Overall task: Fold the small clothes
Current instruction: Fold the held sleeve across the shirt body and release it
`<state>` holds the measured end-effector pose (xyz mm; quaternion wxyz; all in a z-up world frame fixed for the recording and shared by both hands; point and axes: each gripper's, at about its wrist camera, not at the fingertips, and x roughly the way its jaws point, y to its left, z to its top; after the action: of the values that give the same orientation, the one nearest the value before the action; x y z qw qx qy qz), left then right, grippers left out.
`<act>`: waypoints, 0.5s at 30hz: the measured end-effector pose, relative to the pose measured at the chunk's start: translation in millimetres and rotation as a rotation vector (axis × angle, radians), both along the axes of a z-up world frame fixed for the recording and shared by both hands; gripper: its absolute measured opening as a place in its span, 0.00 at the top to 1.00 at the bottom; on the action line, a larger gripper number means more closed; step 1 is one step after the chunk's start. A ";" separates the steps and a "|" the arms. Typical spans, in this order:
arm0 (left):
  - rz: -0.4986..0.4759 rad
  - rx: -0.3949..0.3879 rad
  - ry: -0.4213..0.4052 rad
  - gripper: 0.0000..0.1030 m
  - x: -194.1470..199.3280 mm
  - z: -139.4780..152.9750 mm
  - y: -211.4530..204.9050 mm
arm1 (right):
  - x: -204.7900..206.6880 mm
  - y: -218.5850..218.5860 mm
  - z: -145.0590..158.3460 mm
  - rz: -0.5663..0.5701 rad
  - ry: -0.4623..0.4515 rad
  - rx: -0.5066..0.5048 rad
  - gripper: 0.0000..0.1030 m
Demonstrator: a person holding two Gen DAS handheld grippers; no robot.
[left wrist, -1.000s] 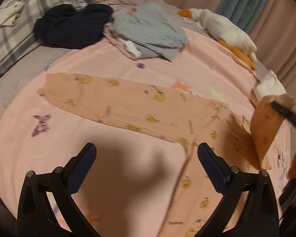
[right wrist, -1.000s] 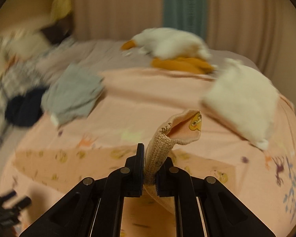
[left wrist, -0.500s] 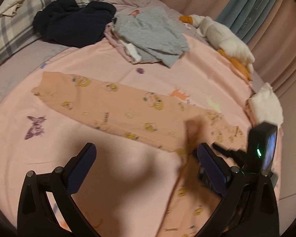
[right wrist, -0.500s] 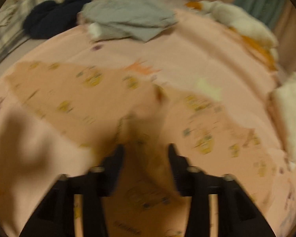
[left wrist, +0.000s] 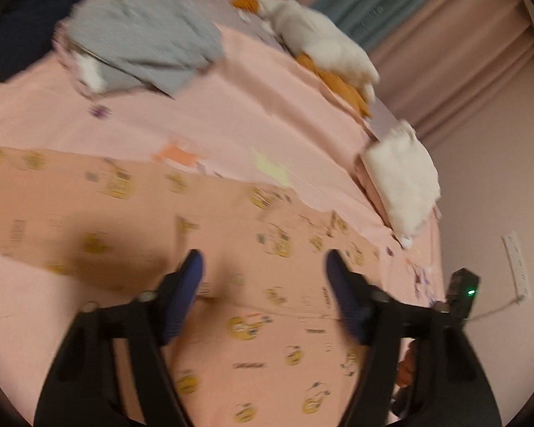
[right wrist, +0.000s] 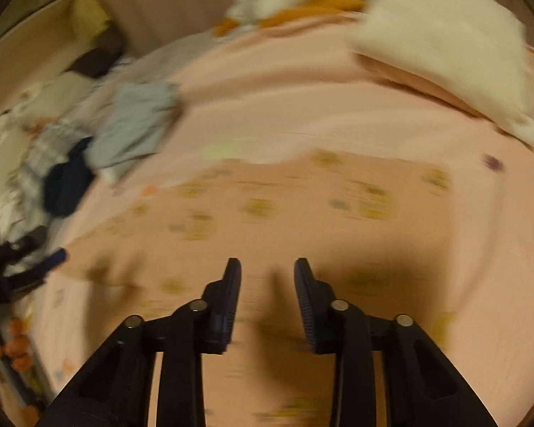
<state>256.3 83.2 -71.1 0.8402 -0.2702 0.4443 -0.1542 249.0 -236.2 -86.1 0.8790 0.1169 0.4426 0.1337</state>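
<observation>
My left gripper [left wrist: 263,284] hangs with jaws wide apart, holding nothing, just above the peach printed garment [left wrist: 267,249]. My right gripper [right wrist: 267,295] is parted too and empty, over the same garment [right wrist: 284,206], which lies flat on the pink sheet [left wrist: 231,114].

Risk, as I judge it: both views are motion-blurred, so a fast grab could pinch the sheet along with the garment (nearly the same colour) and drag it skewed. A loose layer could also slide out of line.

Beyond the garment lies a grey folded piece [left wrist: 142,42], with a dark navy one [left wrist: 14,35] farther out. A white and orange plush [left wrist: 320,49] and a white folded cloth [left wrist: 402,178] sit at the garment's far side, near the curtains [left wrist: 427,17].
</observation>
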 end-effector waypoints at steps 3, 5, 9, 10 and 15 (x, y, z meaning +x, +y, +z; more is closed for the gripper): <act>-0.012 0.006 0.043 0.48 15.3 -18.8 -14.5 | -2.6 -15.3 -17.8 -0.058 0.037 -0.069 0.82; -0.007 0.010 0.062 0.48 20.0 -29.5 -18.2 | -3.7 -23.6 -26.0 -0.093 0.057 -0.144 0.91; 0.011 0.005 0.105 0.48 22.0 -49.9 -17.8 | -8.5 -40.7 -28.7 -0.154 0.051 -0.175 1.00; 0.010 0.011 0.111 0.46 21.7 -53.0 -18.6 | -8.0 -41.4 -28.5 -0.158 0.051 -0.173 1.00; 0.009 0.050 0.149 0.55 20.0 -73.5 -9.8 | -9.0 -41.9 -28.0 -0.189 0.041 -0.142 1.00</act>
<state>276.3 73.4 -144.7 0.8121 -0.2617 0.5079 -0.1187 240.0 -278.1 -114.1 0.8846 0.0981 0.4557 0.0159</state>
